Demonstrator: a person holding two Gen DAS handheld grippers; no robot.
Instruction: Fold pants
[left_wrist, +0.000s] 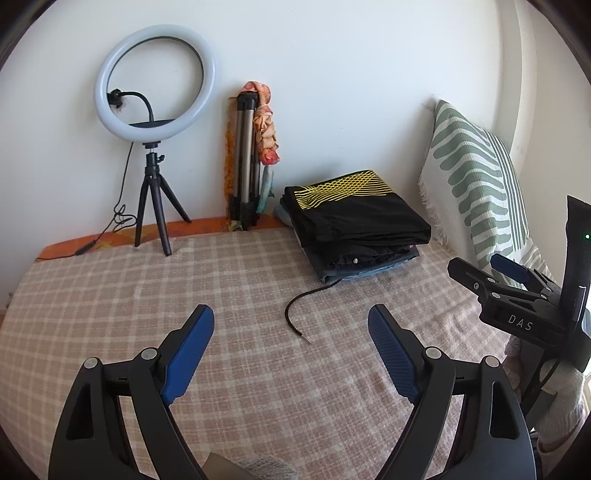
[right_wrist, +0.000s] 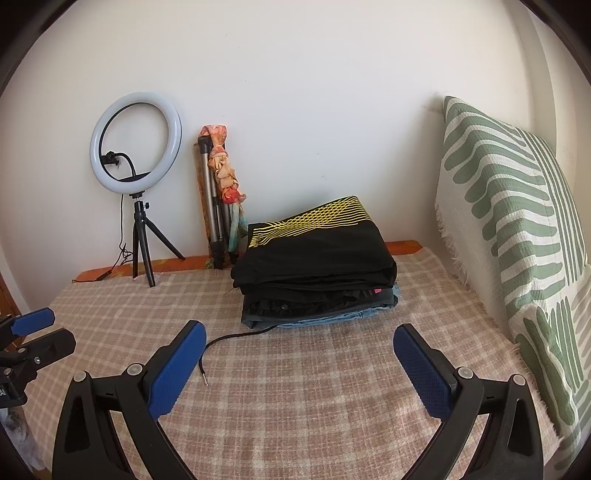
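Note:
A stack of folded clothes (left_wrist: 354, 221) sits at the back of the bed; it also shows in the right wrist view (right_wrist: 317, 269). The top piece is black with a yellow line pattern. Dark pants and denim lie under it. A black drawstring (left_wrist: 299, 314) trails from the stack onto the blanket, also in the right wrist view (right_wrist: 221, 343). My left gripper (left_wrist: 291, 325) is open and empty above the blanket in front of the stack. My right gripper (right_wrist: 299, 339) is open and empty, close to the stack's front. Each gripper shows at the edge of the other's view.
A pink checked blanket (left_wrist: 147, 314) covers the bed. A ring light on a small tripod (left_wrist: 153, 110) and a folded tripod with a scarf (left_wrist: 251, 155) stand against the back wall. A green and white pillow (right_wrist: 517, 229) leans at the right.

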